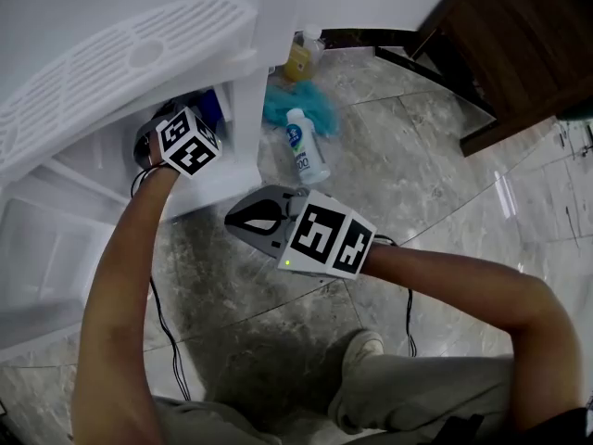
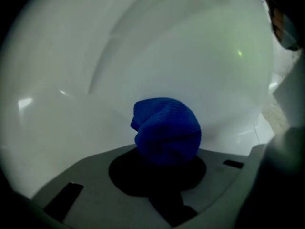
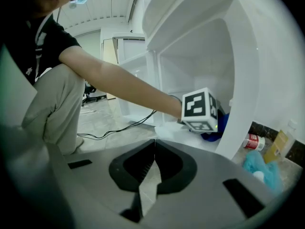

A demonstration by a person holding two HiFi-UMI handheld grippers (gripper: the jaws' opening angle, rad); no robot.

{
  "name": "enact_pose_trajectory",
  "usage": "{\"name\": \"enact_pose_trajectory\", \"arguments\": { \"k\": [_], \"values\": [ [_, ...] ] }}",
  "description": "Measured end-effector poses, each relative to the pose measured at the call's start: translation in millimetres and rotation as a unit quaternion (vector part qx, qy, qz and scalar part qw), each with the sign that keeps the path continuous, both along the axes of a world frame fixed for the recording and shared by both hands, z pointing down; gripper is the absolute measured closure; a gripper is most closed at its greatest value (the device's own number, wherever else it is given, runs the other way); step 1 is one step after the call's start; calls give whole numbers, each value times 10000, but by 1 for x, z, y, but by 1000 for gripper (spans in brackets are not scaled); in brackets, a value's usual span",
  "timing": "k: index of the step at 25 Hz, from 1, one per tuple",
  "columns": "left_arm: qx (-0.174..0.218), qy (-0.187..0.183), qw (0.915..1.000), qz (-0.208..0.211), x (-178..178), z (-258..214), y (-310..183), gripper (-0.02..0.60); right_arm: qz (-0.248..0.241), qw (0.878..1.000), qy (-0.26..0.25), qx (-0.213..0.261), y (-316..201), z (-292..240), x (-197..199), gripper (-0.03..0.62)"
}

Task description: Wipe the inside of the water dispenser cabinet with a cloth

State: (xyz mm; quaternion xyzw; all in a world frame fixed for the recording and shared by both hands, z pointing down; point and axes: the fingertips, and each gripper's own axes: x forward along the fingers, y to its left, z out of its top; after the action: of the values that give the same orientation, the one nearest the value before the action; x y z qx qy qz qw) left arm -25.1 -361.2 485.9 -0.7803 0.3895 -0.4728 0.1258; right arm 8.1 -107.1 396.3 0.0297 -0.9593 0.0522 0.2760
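A bunched blue cloth fills the left gripper view, pressed against the white inner wall of the water dispenser cabinet. My left gripper is shut on the cloth, which hides its fingertips. In the head view its marker cube sits inside the cabinet opening, with a bit of the cloth beyond it. My right gripper hangs outside the cabinet over the floor, shut with nothing between its jaws. From there I see the left cube and the cloth.
On the marble floor right of the cabinet lie a teal cloth, a white bottle and a yellow bottle. A red and white can stands nearby. Dark wooden furniture is at the back right. A black cable trails across the floor.
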Motion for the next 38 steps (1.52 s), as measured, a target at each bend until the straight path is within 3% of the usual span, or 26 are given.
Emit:
{"name": "enact_pose_trajectory", "arguments": {
  "k": [6,10,12,14,15,17,20,23,26,29,38],
  "values": [
    [-464,349,9978,-316,-5,0,5,506,-288,9994,184,0,16,9,-2,595],
    [-666,1247,9873,-719,0,-14,12,506,-432,9990,115,85,16,0,-20,595],
    [-415,2118,9698,-1137,-3,-36,16,506,-542,9985,67,94,21,-4,-30,595],
    [87,3020,9423,-1440,-7,-72,22,506,-696,9975,73,86,29,-5,-38,595],
    [397,3288,9327,-1427,-7,-92,25,506,-783,9968,104,84,32,-5,-40,595],
    [961,3503,9232,-1253,-6,-127,29,506,-940,9954,190,61,40,-1,-42,595],
    [1540,3921,9013,-1007,-4,-172,32,506,-1132,9930,332,-49,55,8,-39,595],
    [1952,4037,8897,-858,0,-200,33,506,-1192,9917,471,-77,59,16,-34,595],
    [2176,4342,8698,-864,-2,-214,34,506,-1205,9914,516,-65,59,18,-30,595],
    [2314,4425,8613,-938,-4,-224,28,506,-1181,9917,507,-89,57,19,-29,595],
    [2443,4354,8590,-1138,-16,-238,0,506,-1031,9933,519,23,48,17,-19,595]
  ]
}}
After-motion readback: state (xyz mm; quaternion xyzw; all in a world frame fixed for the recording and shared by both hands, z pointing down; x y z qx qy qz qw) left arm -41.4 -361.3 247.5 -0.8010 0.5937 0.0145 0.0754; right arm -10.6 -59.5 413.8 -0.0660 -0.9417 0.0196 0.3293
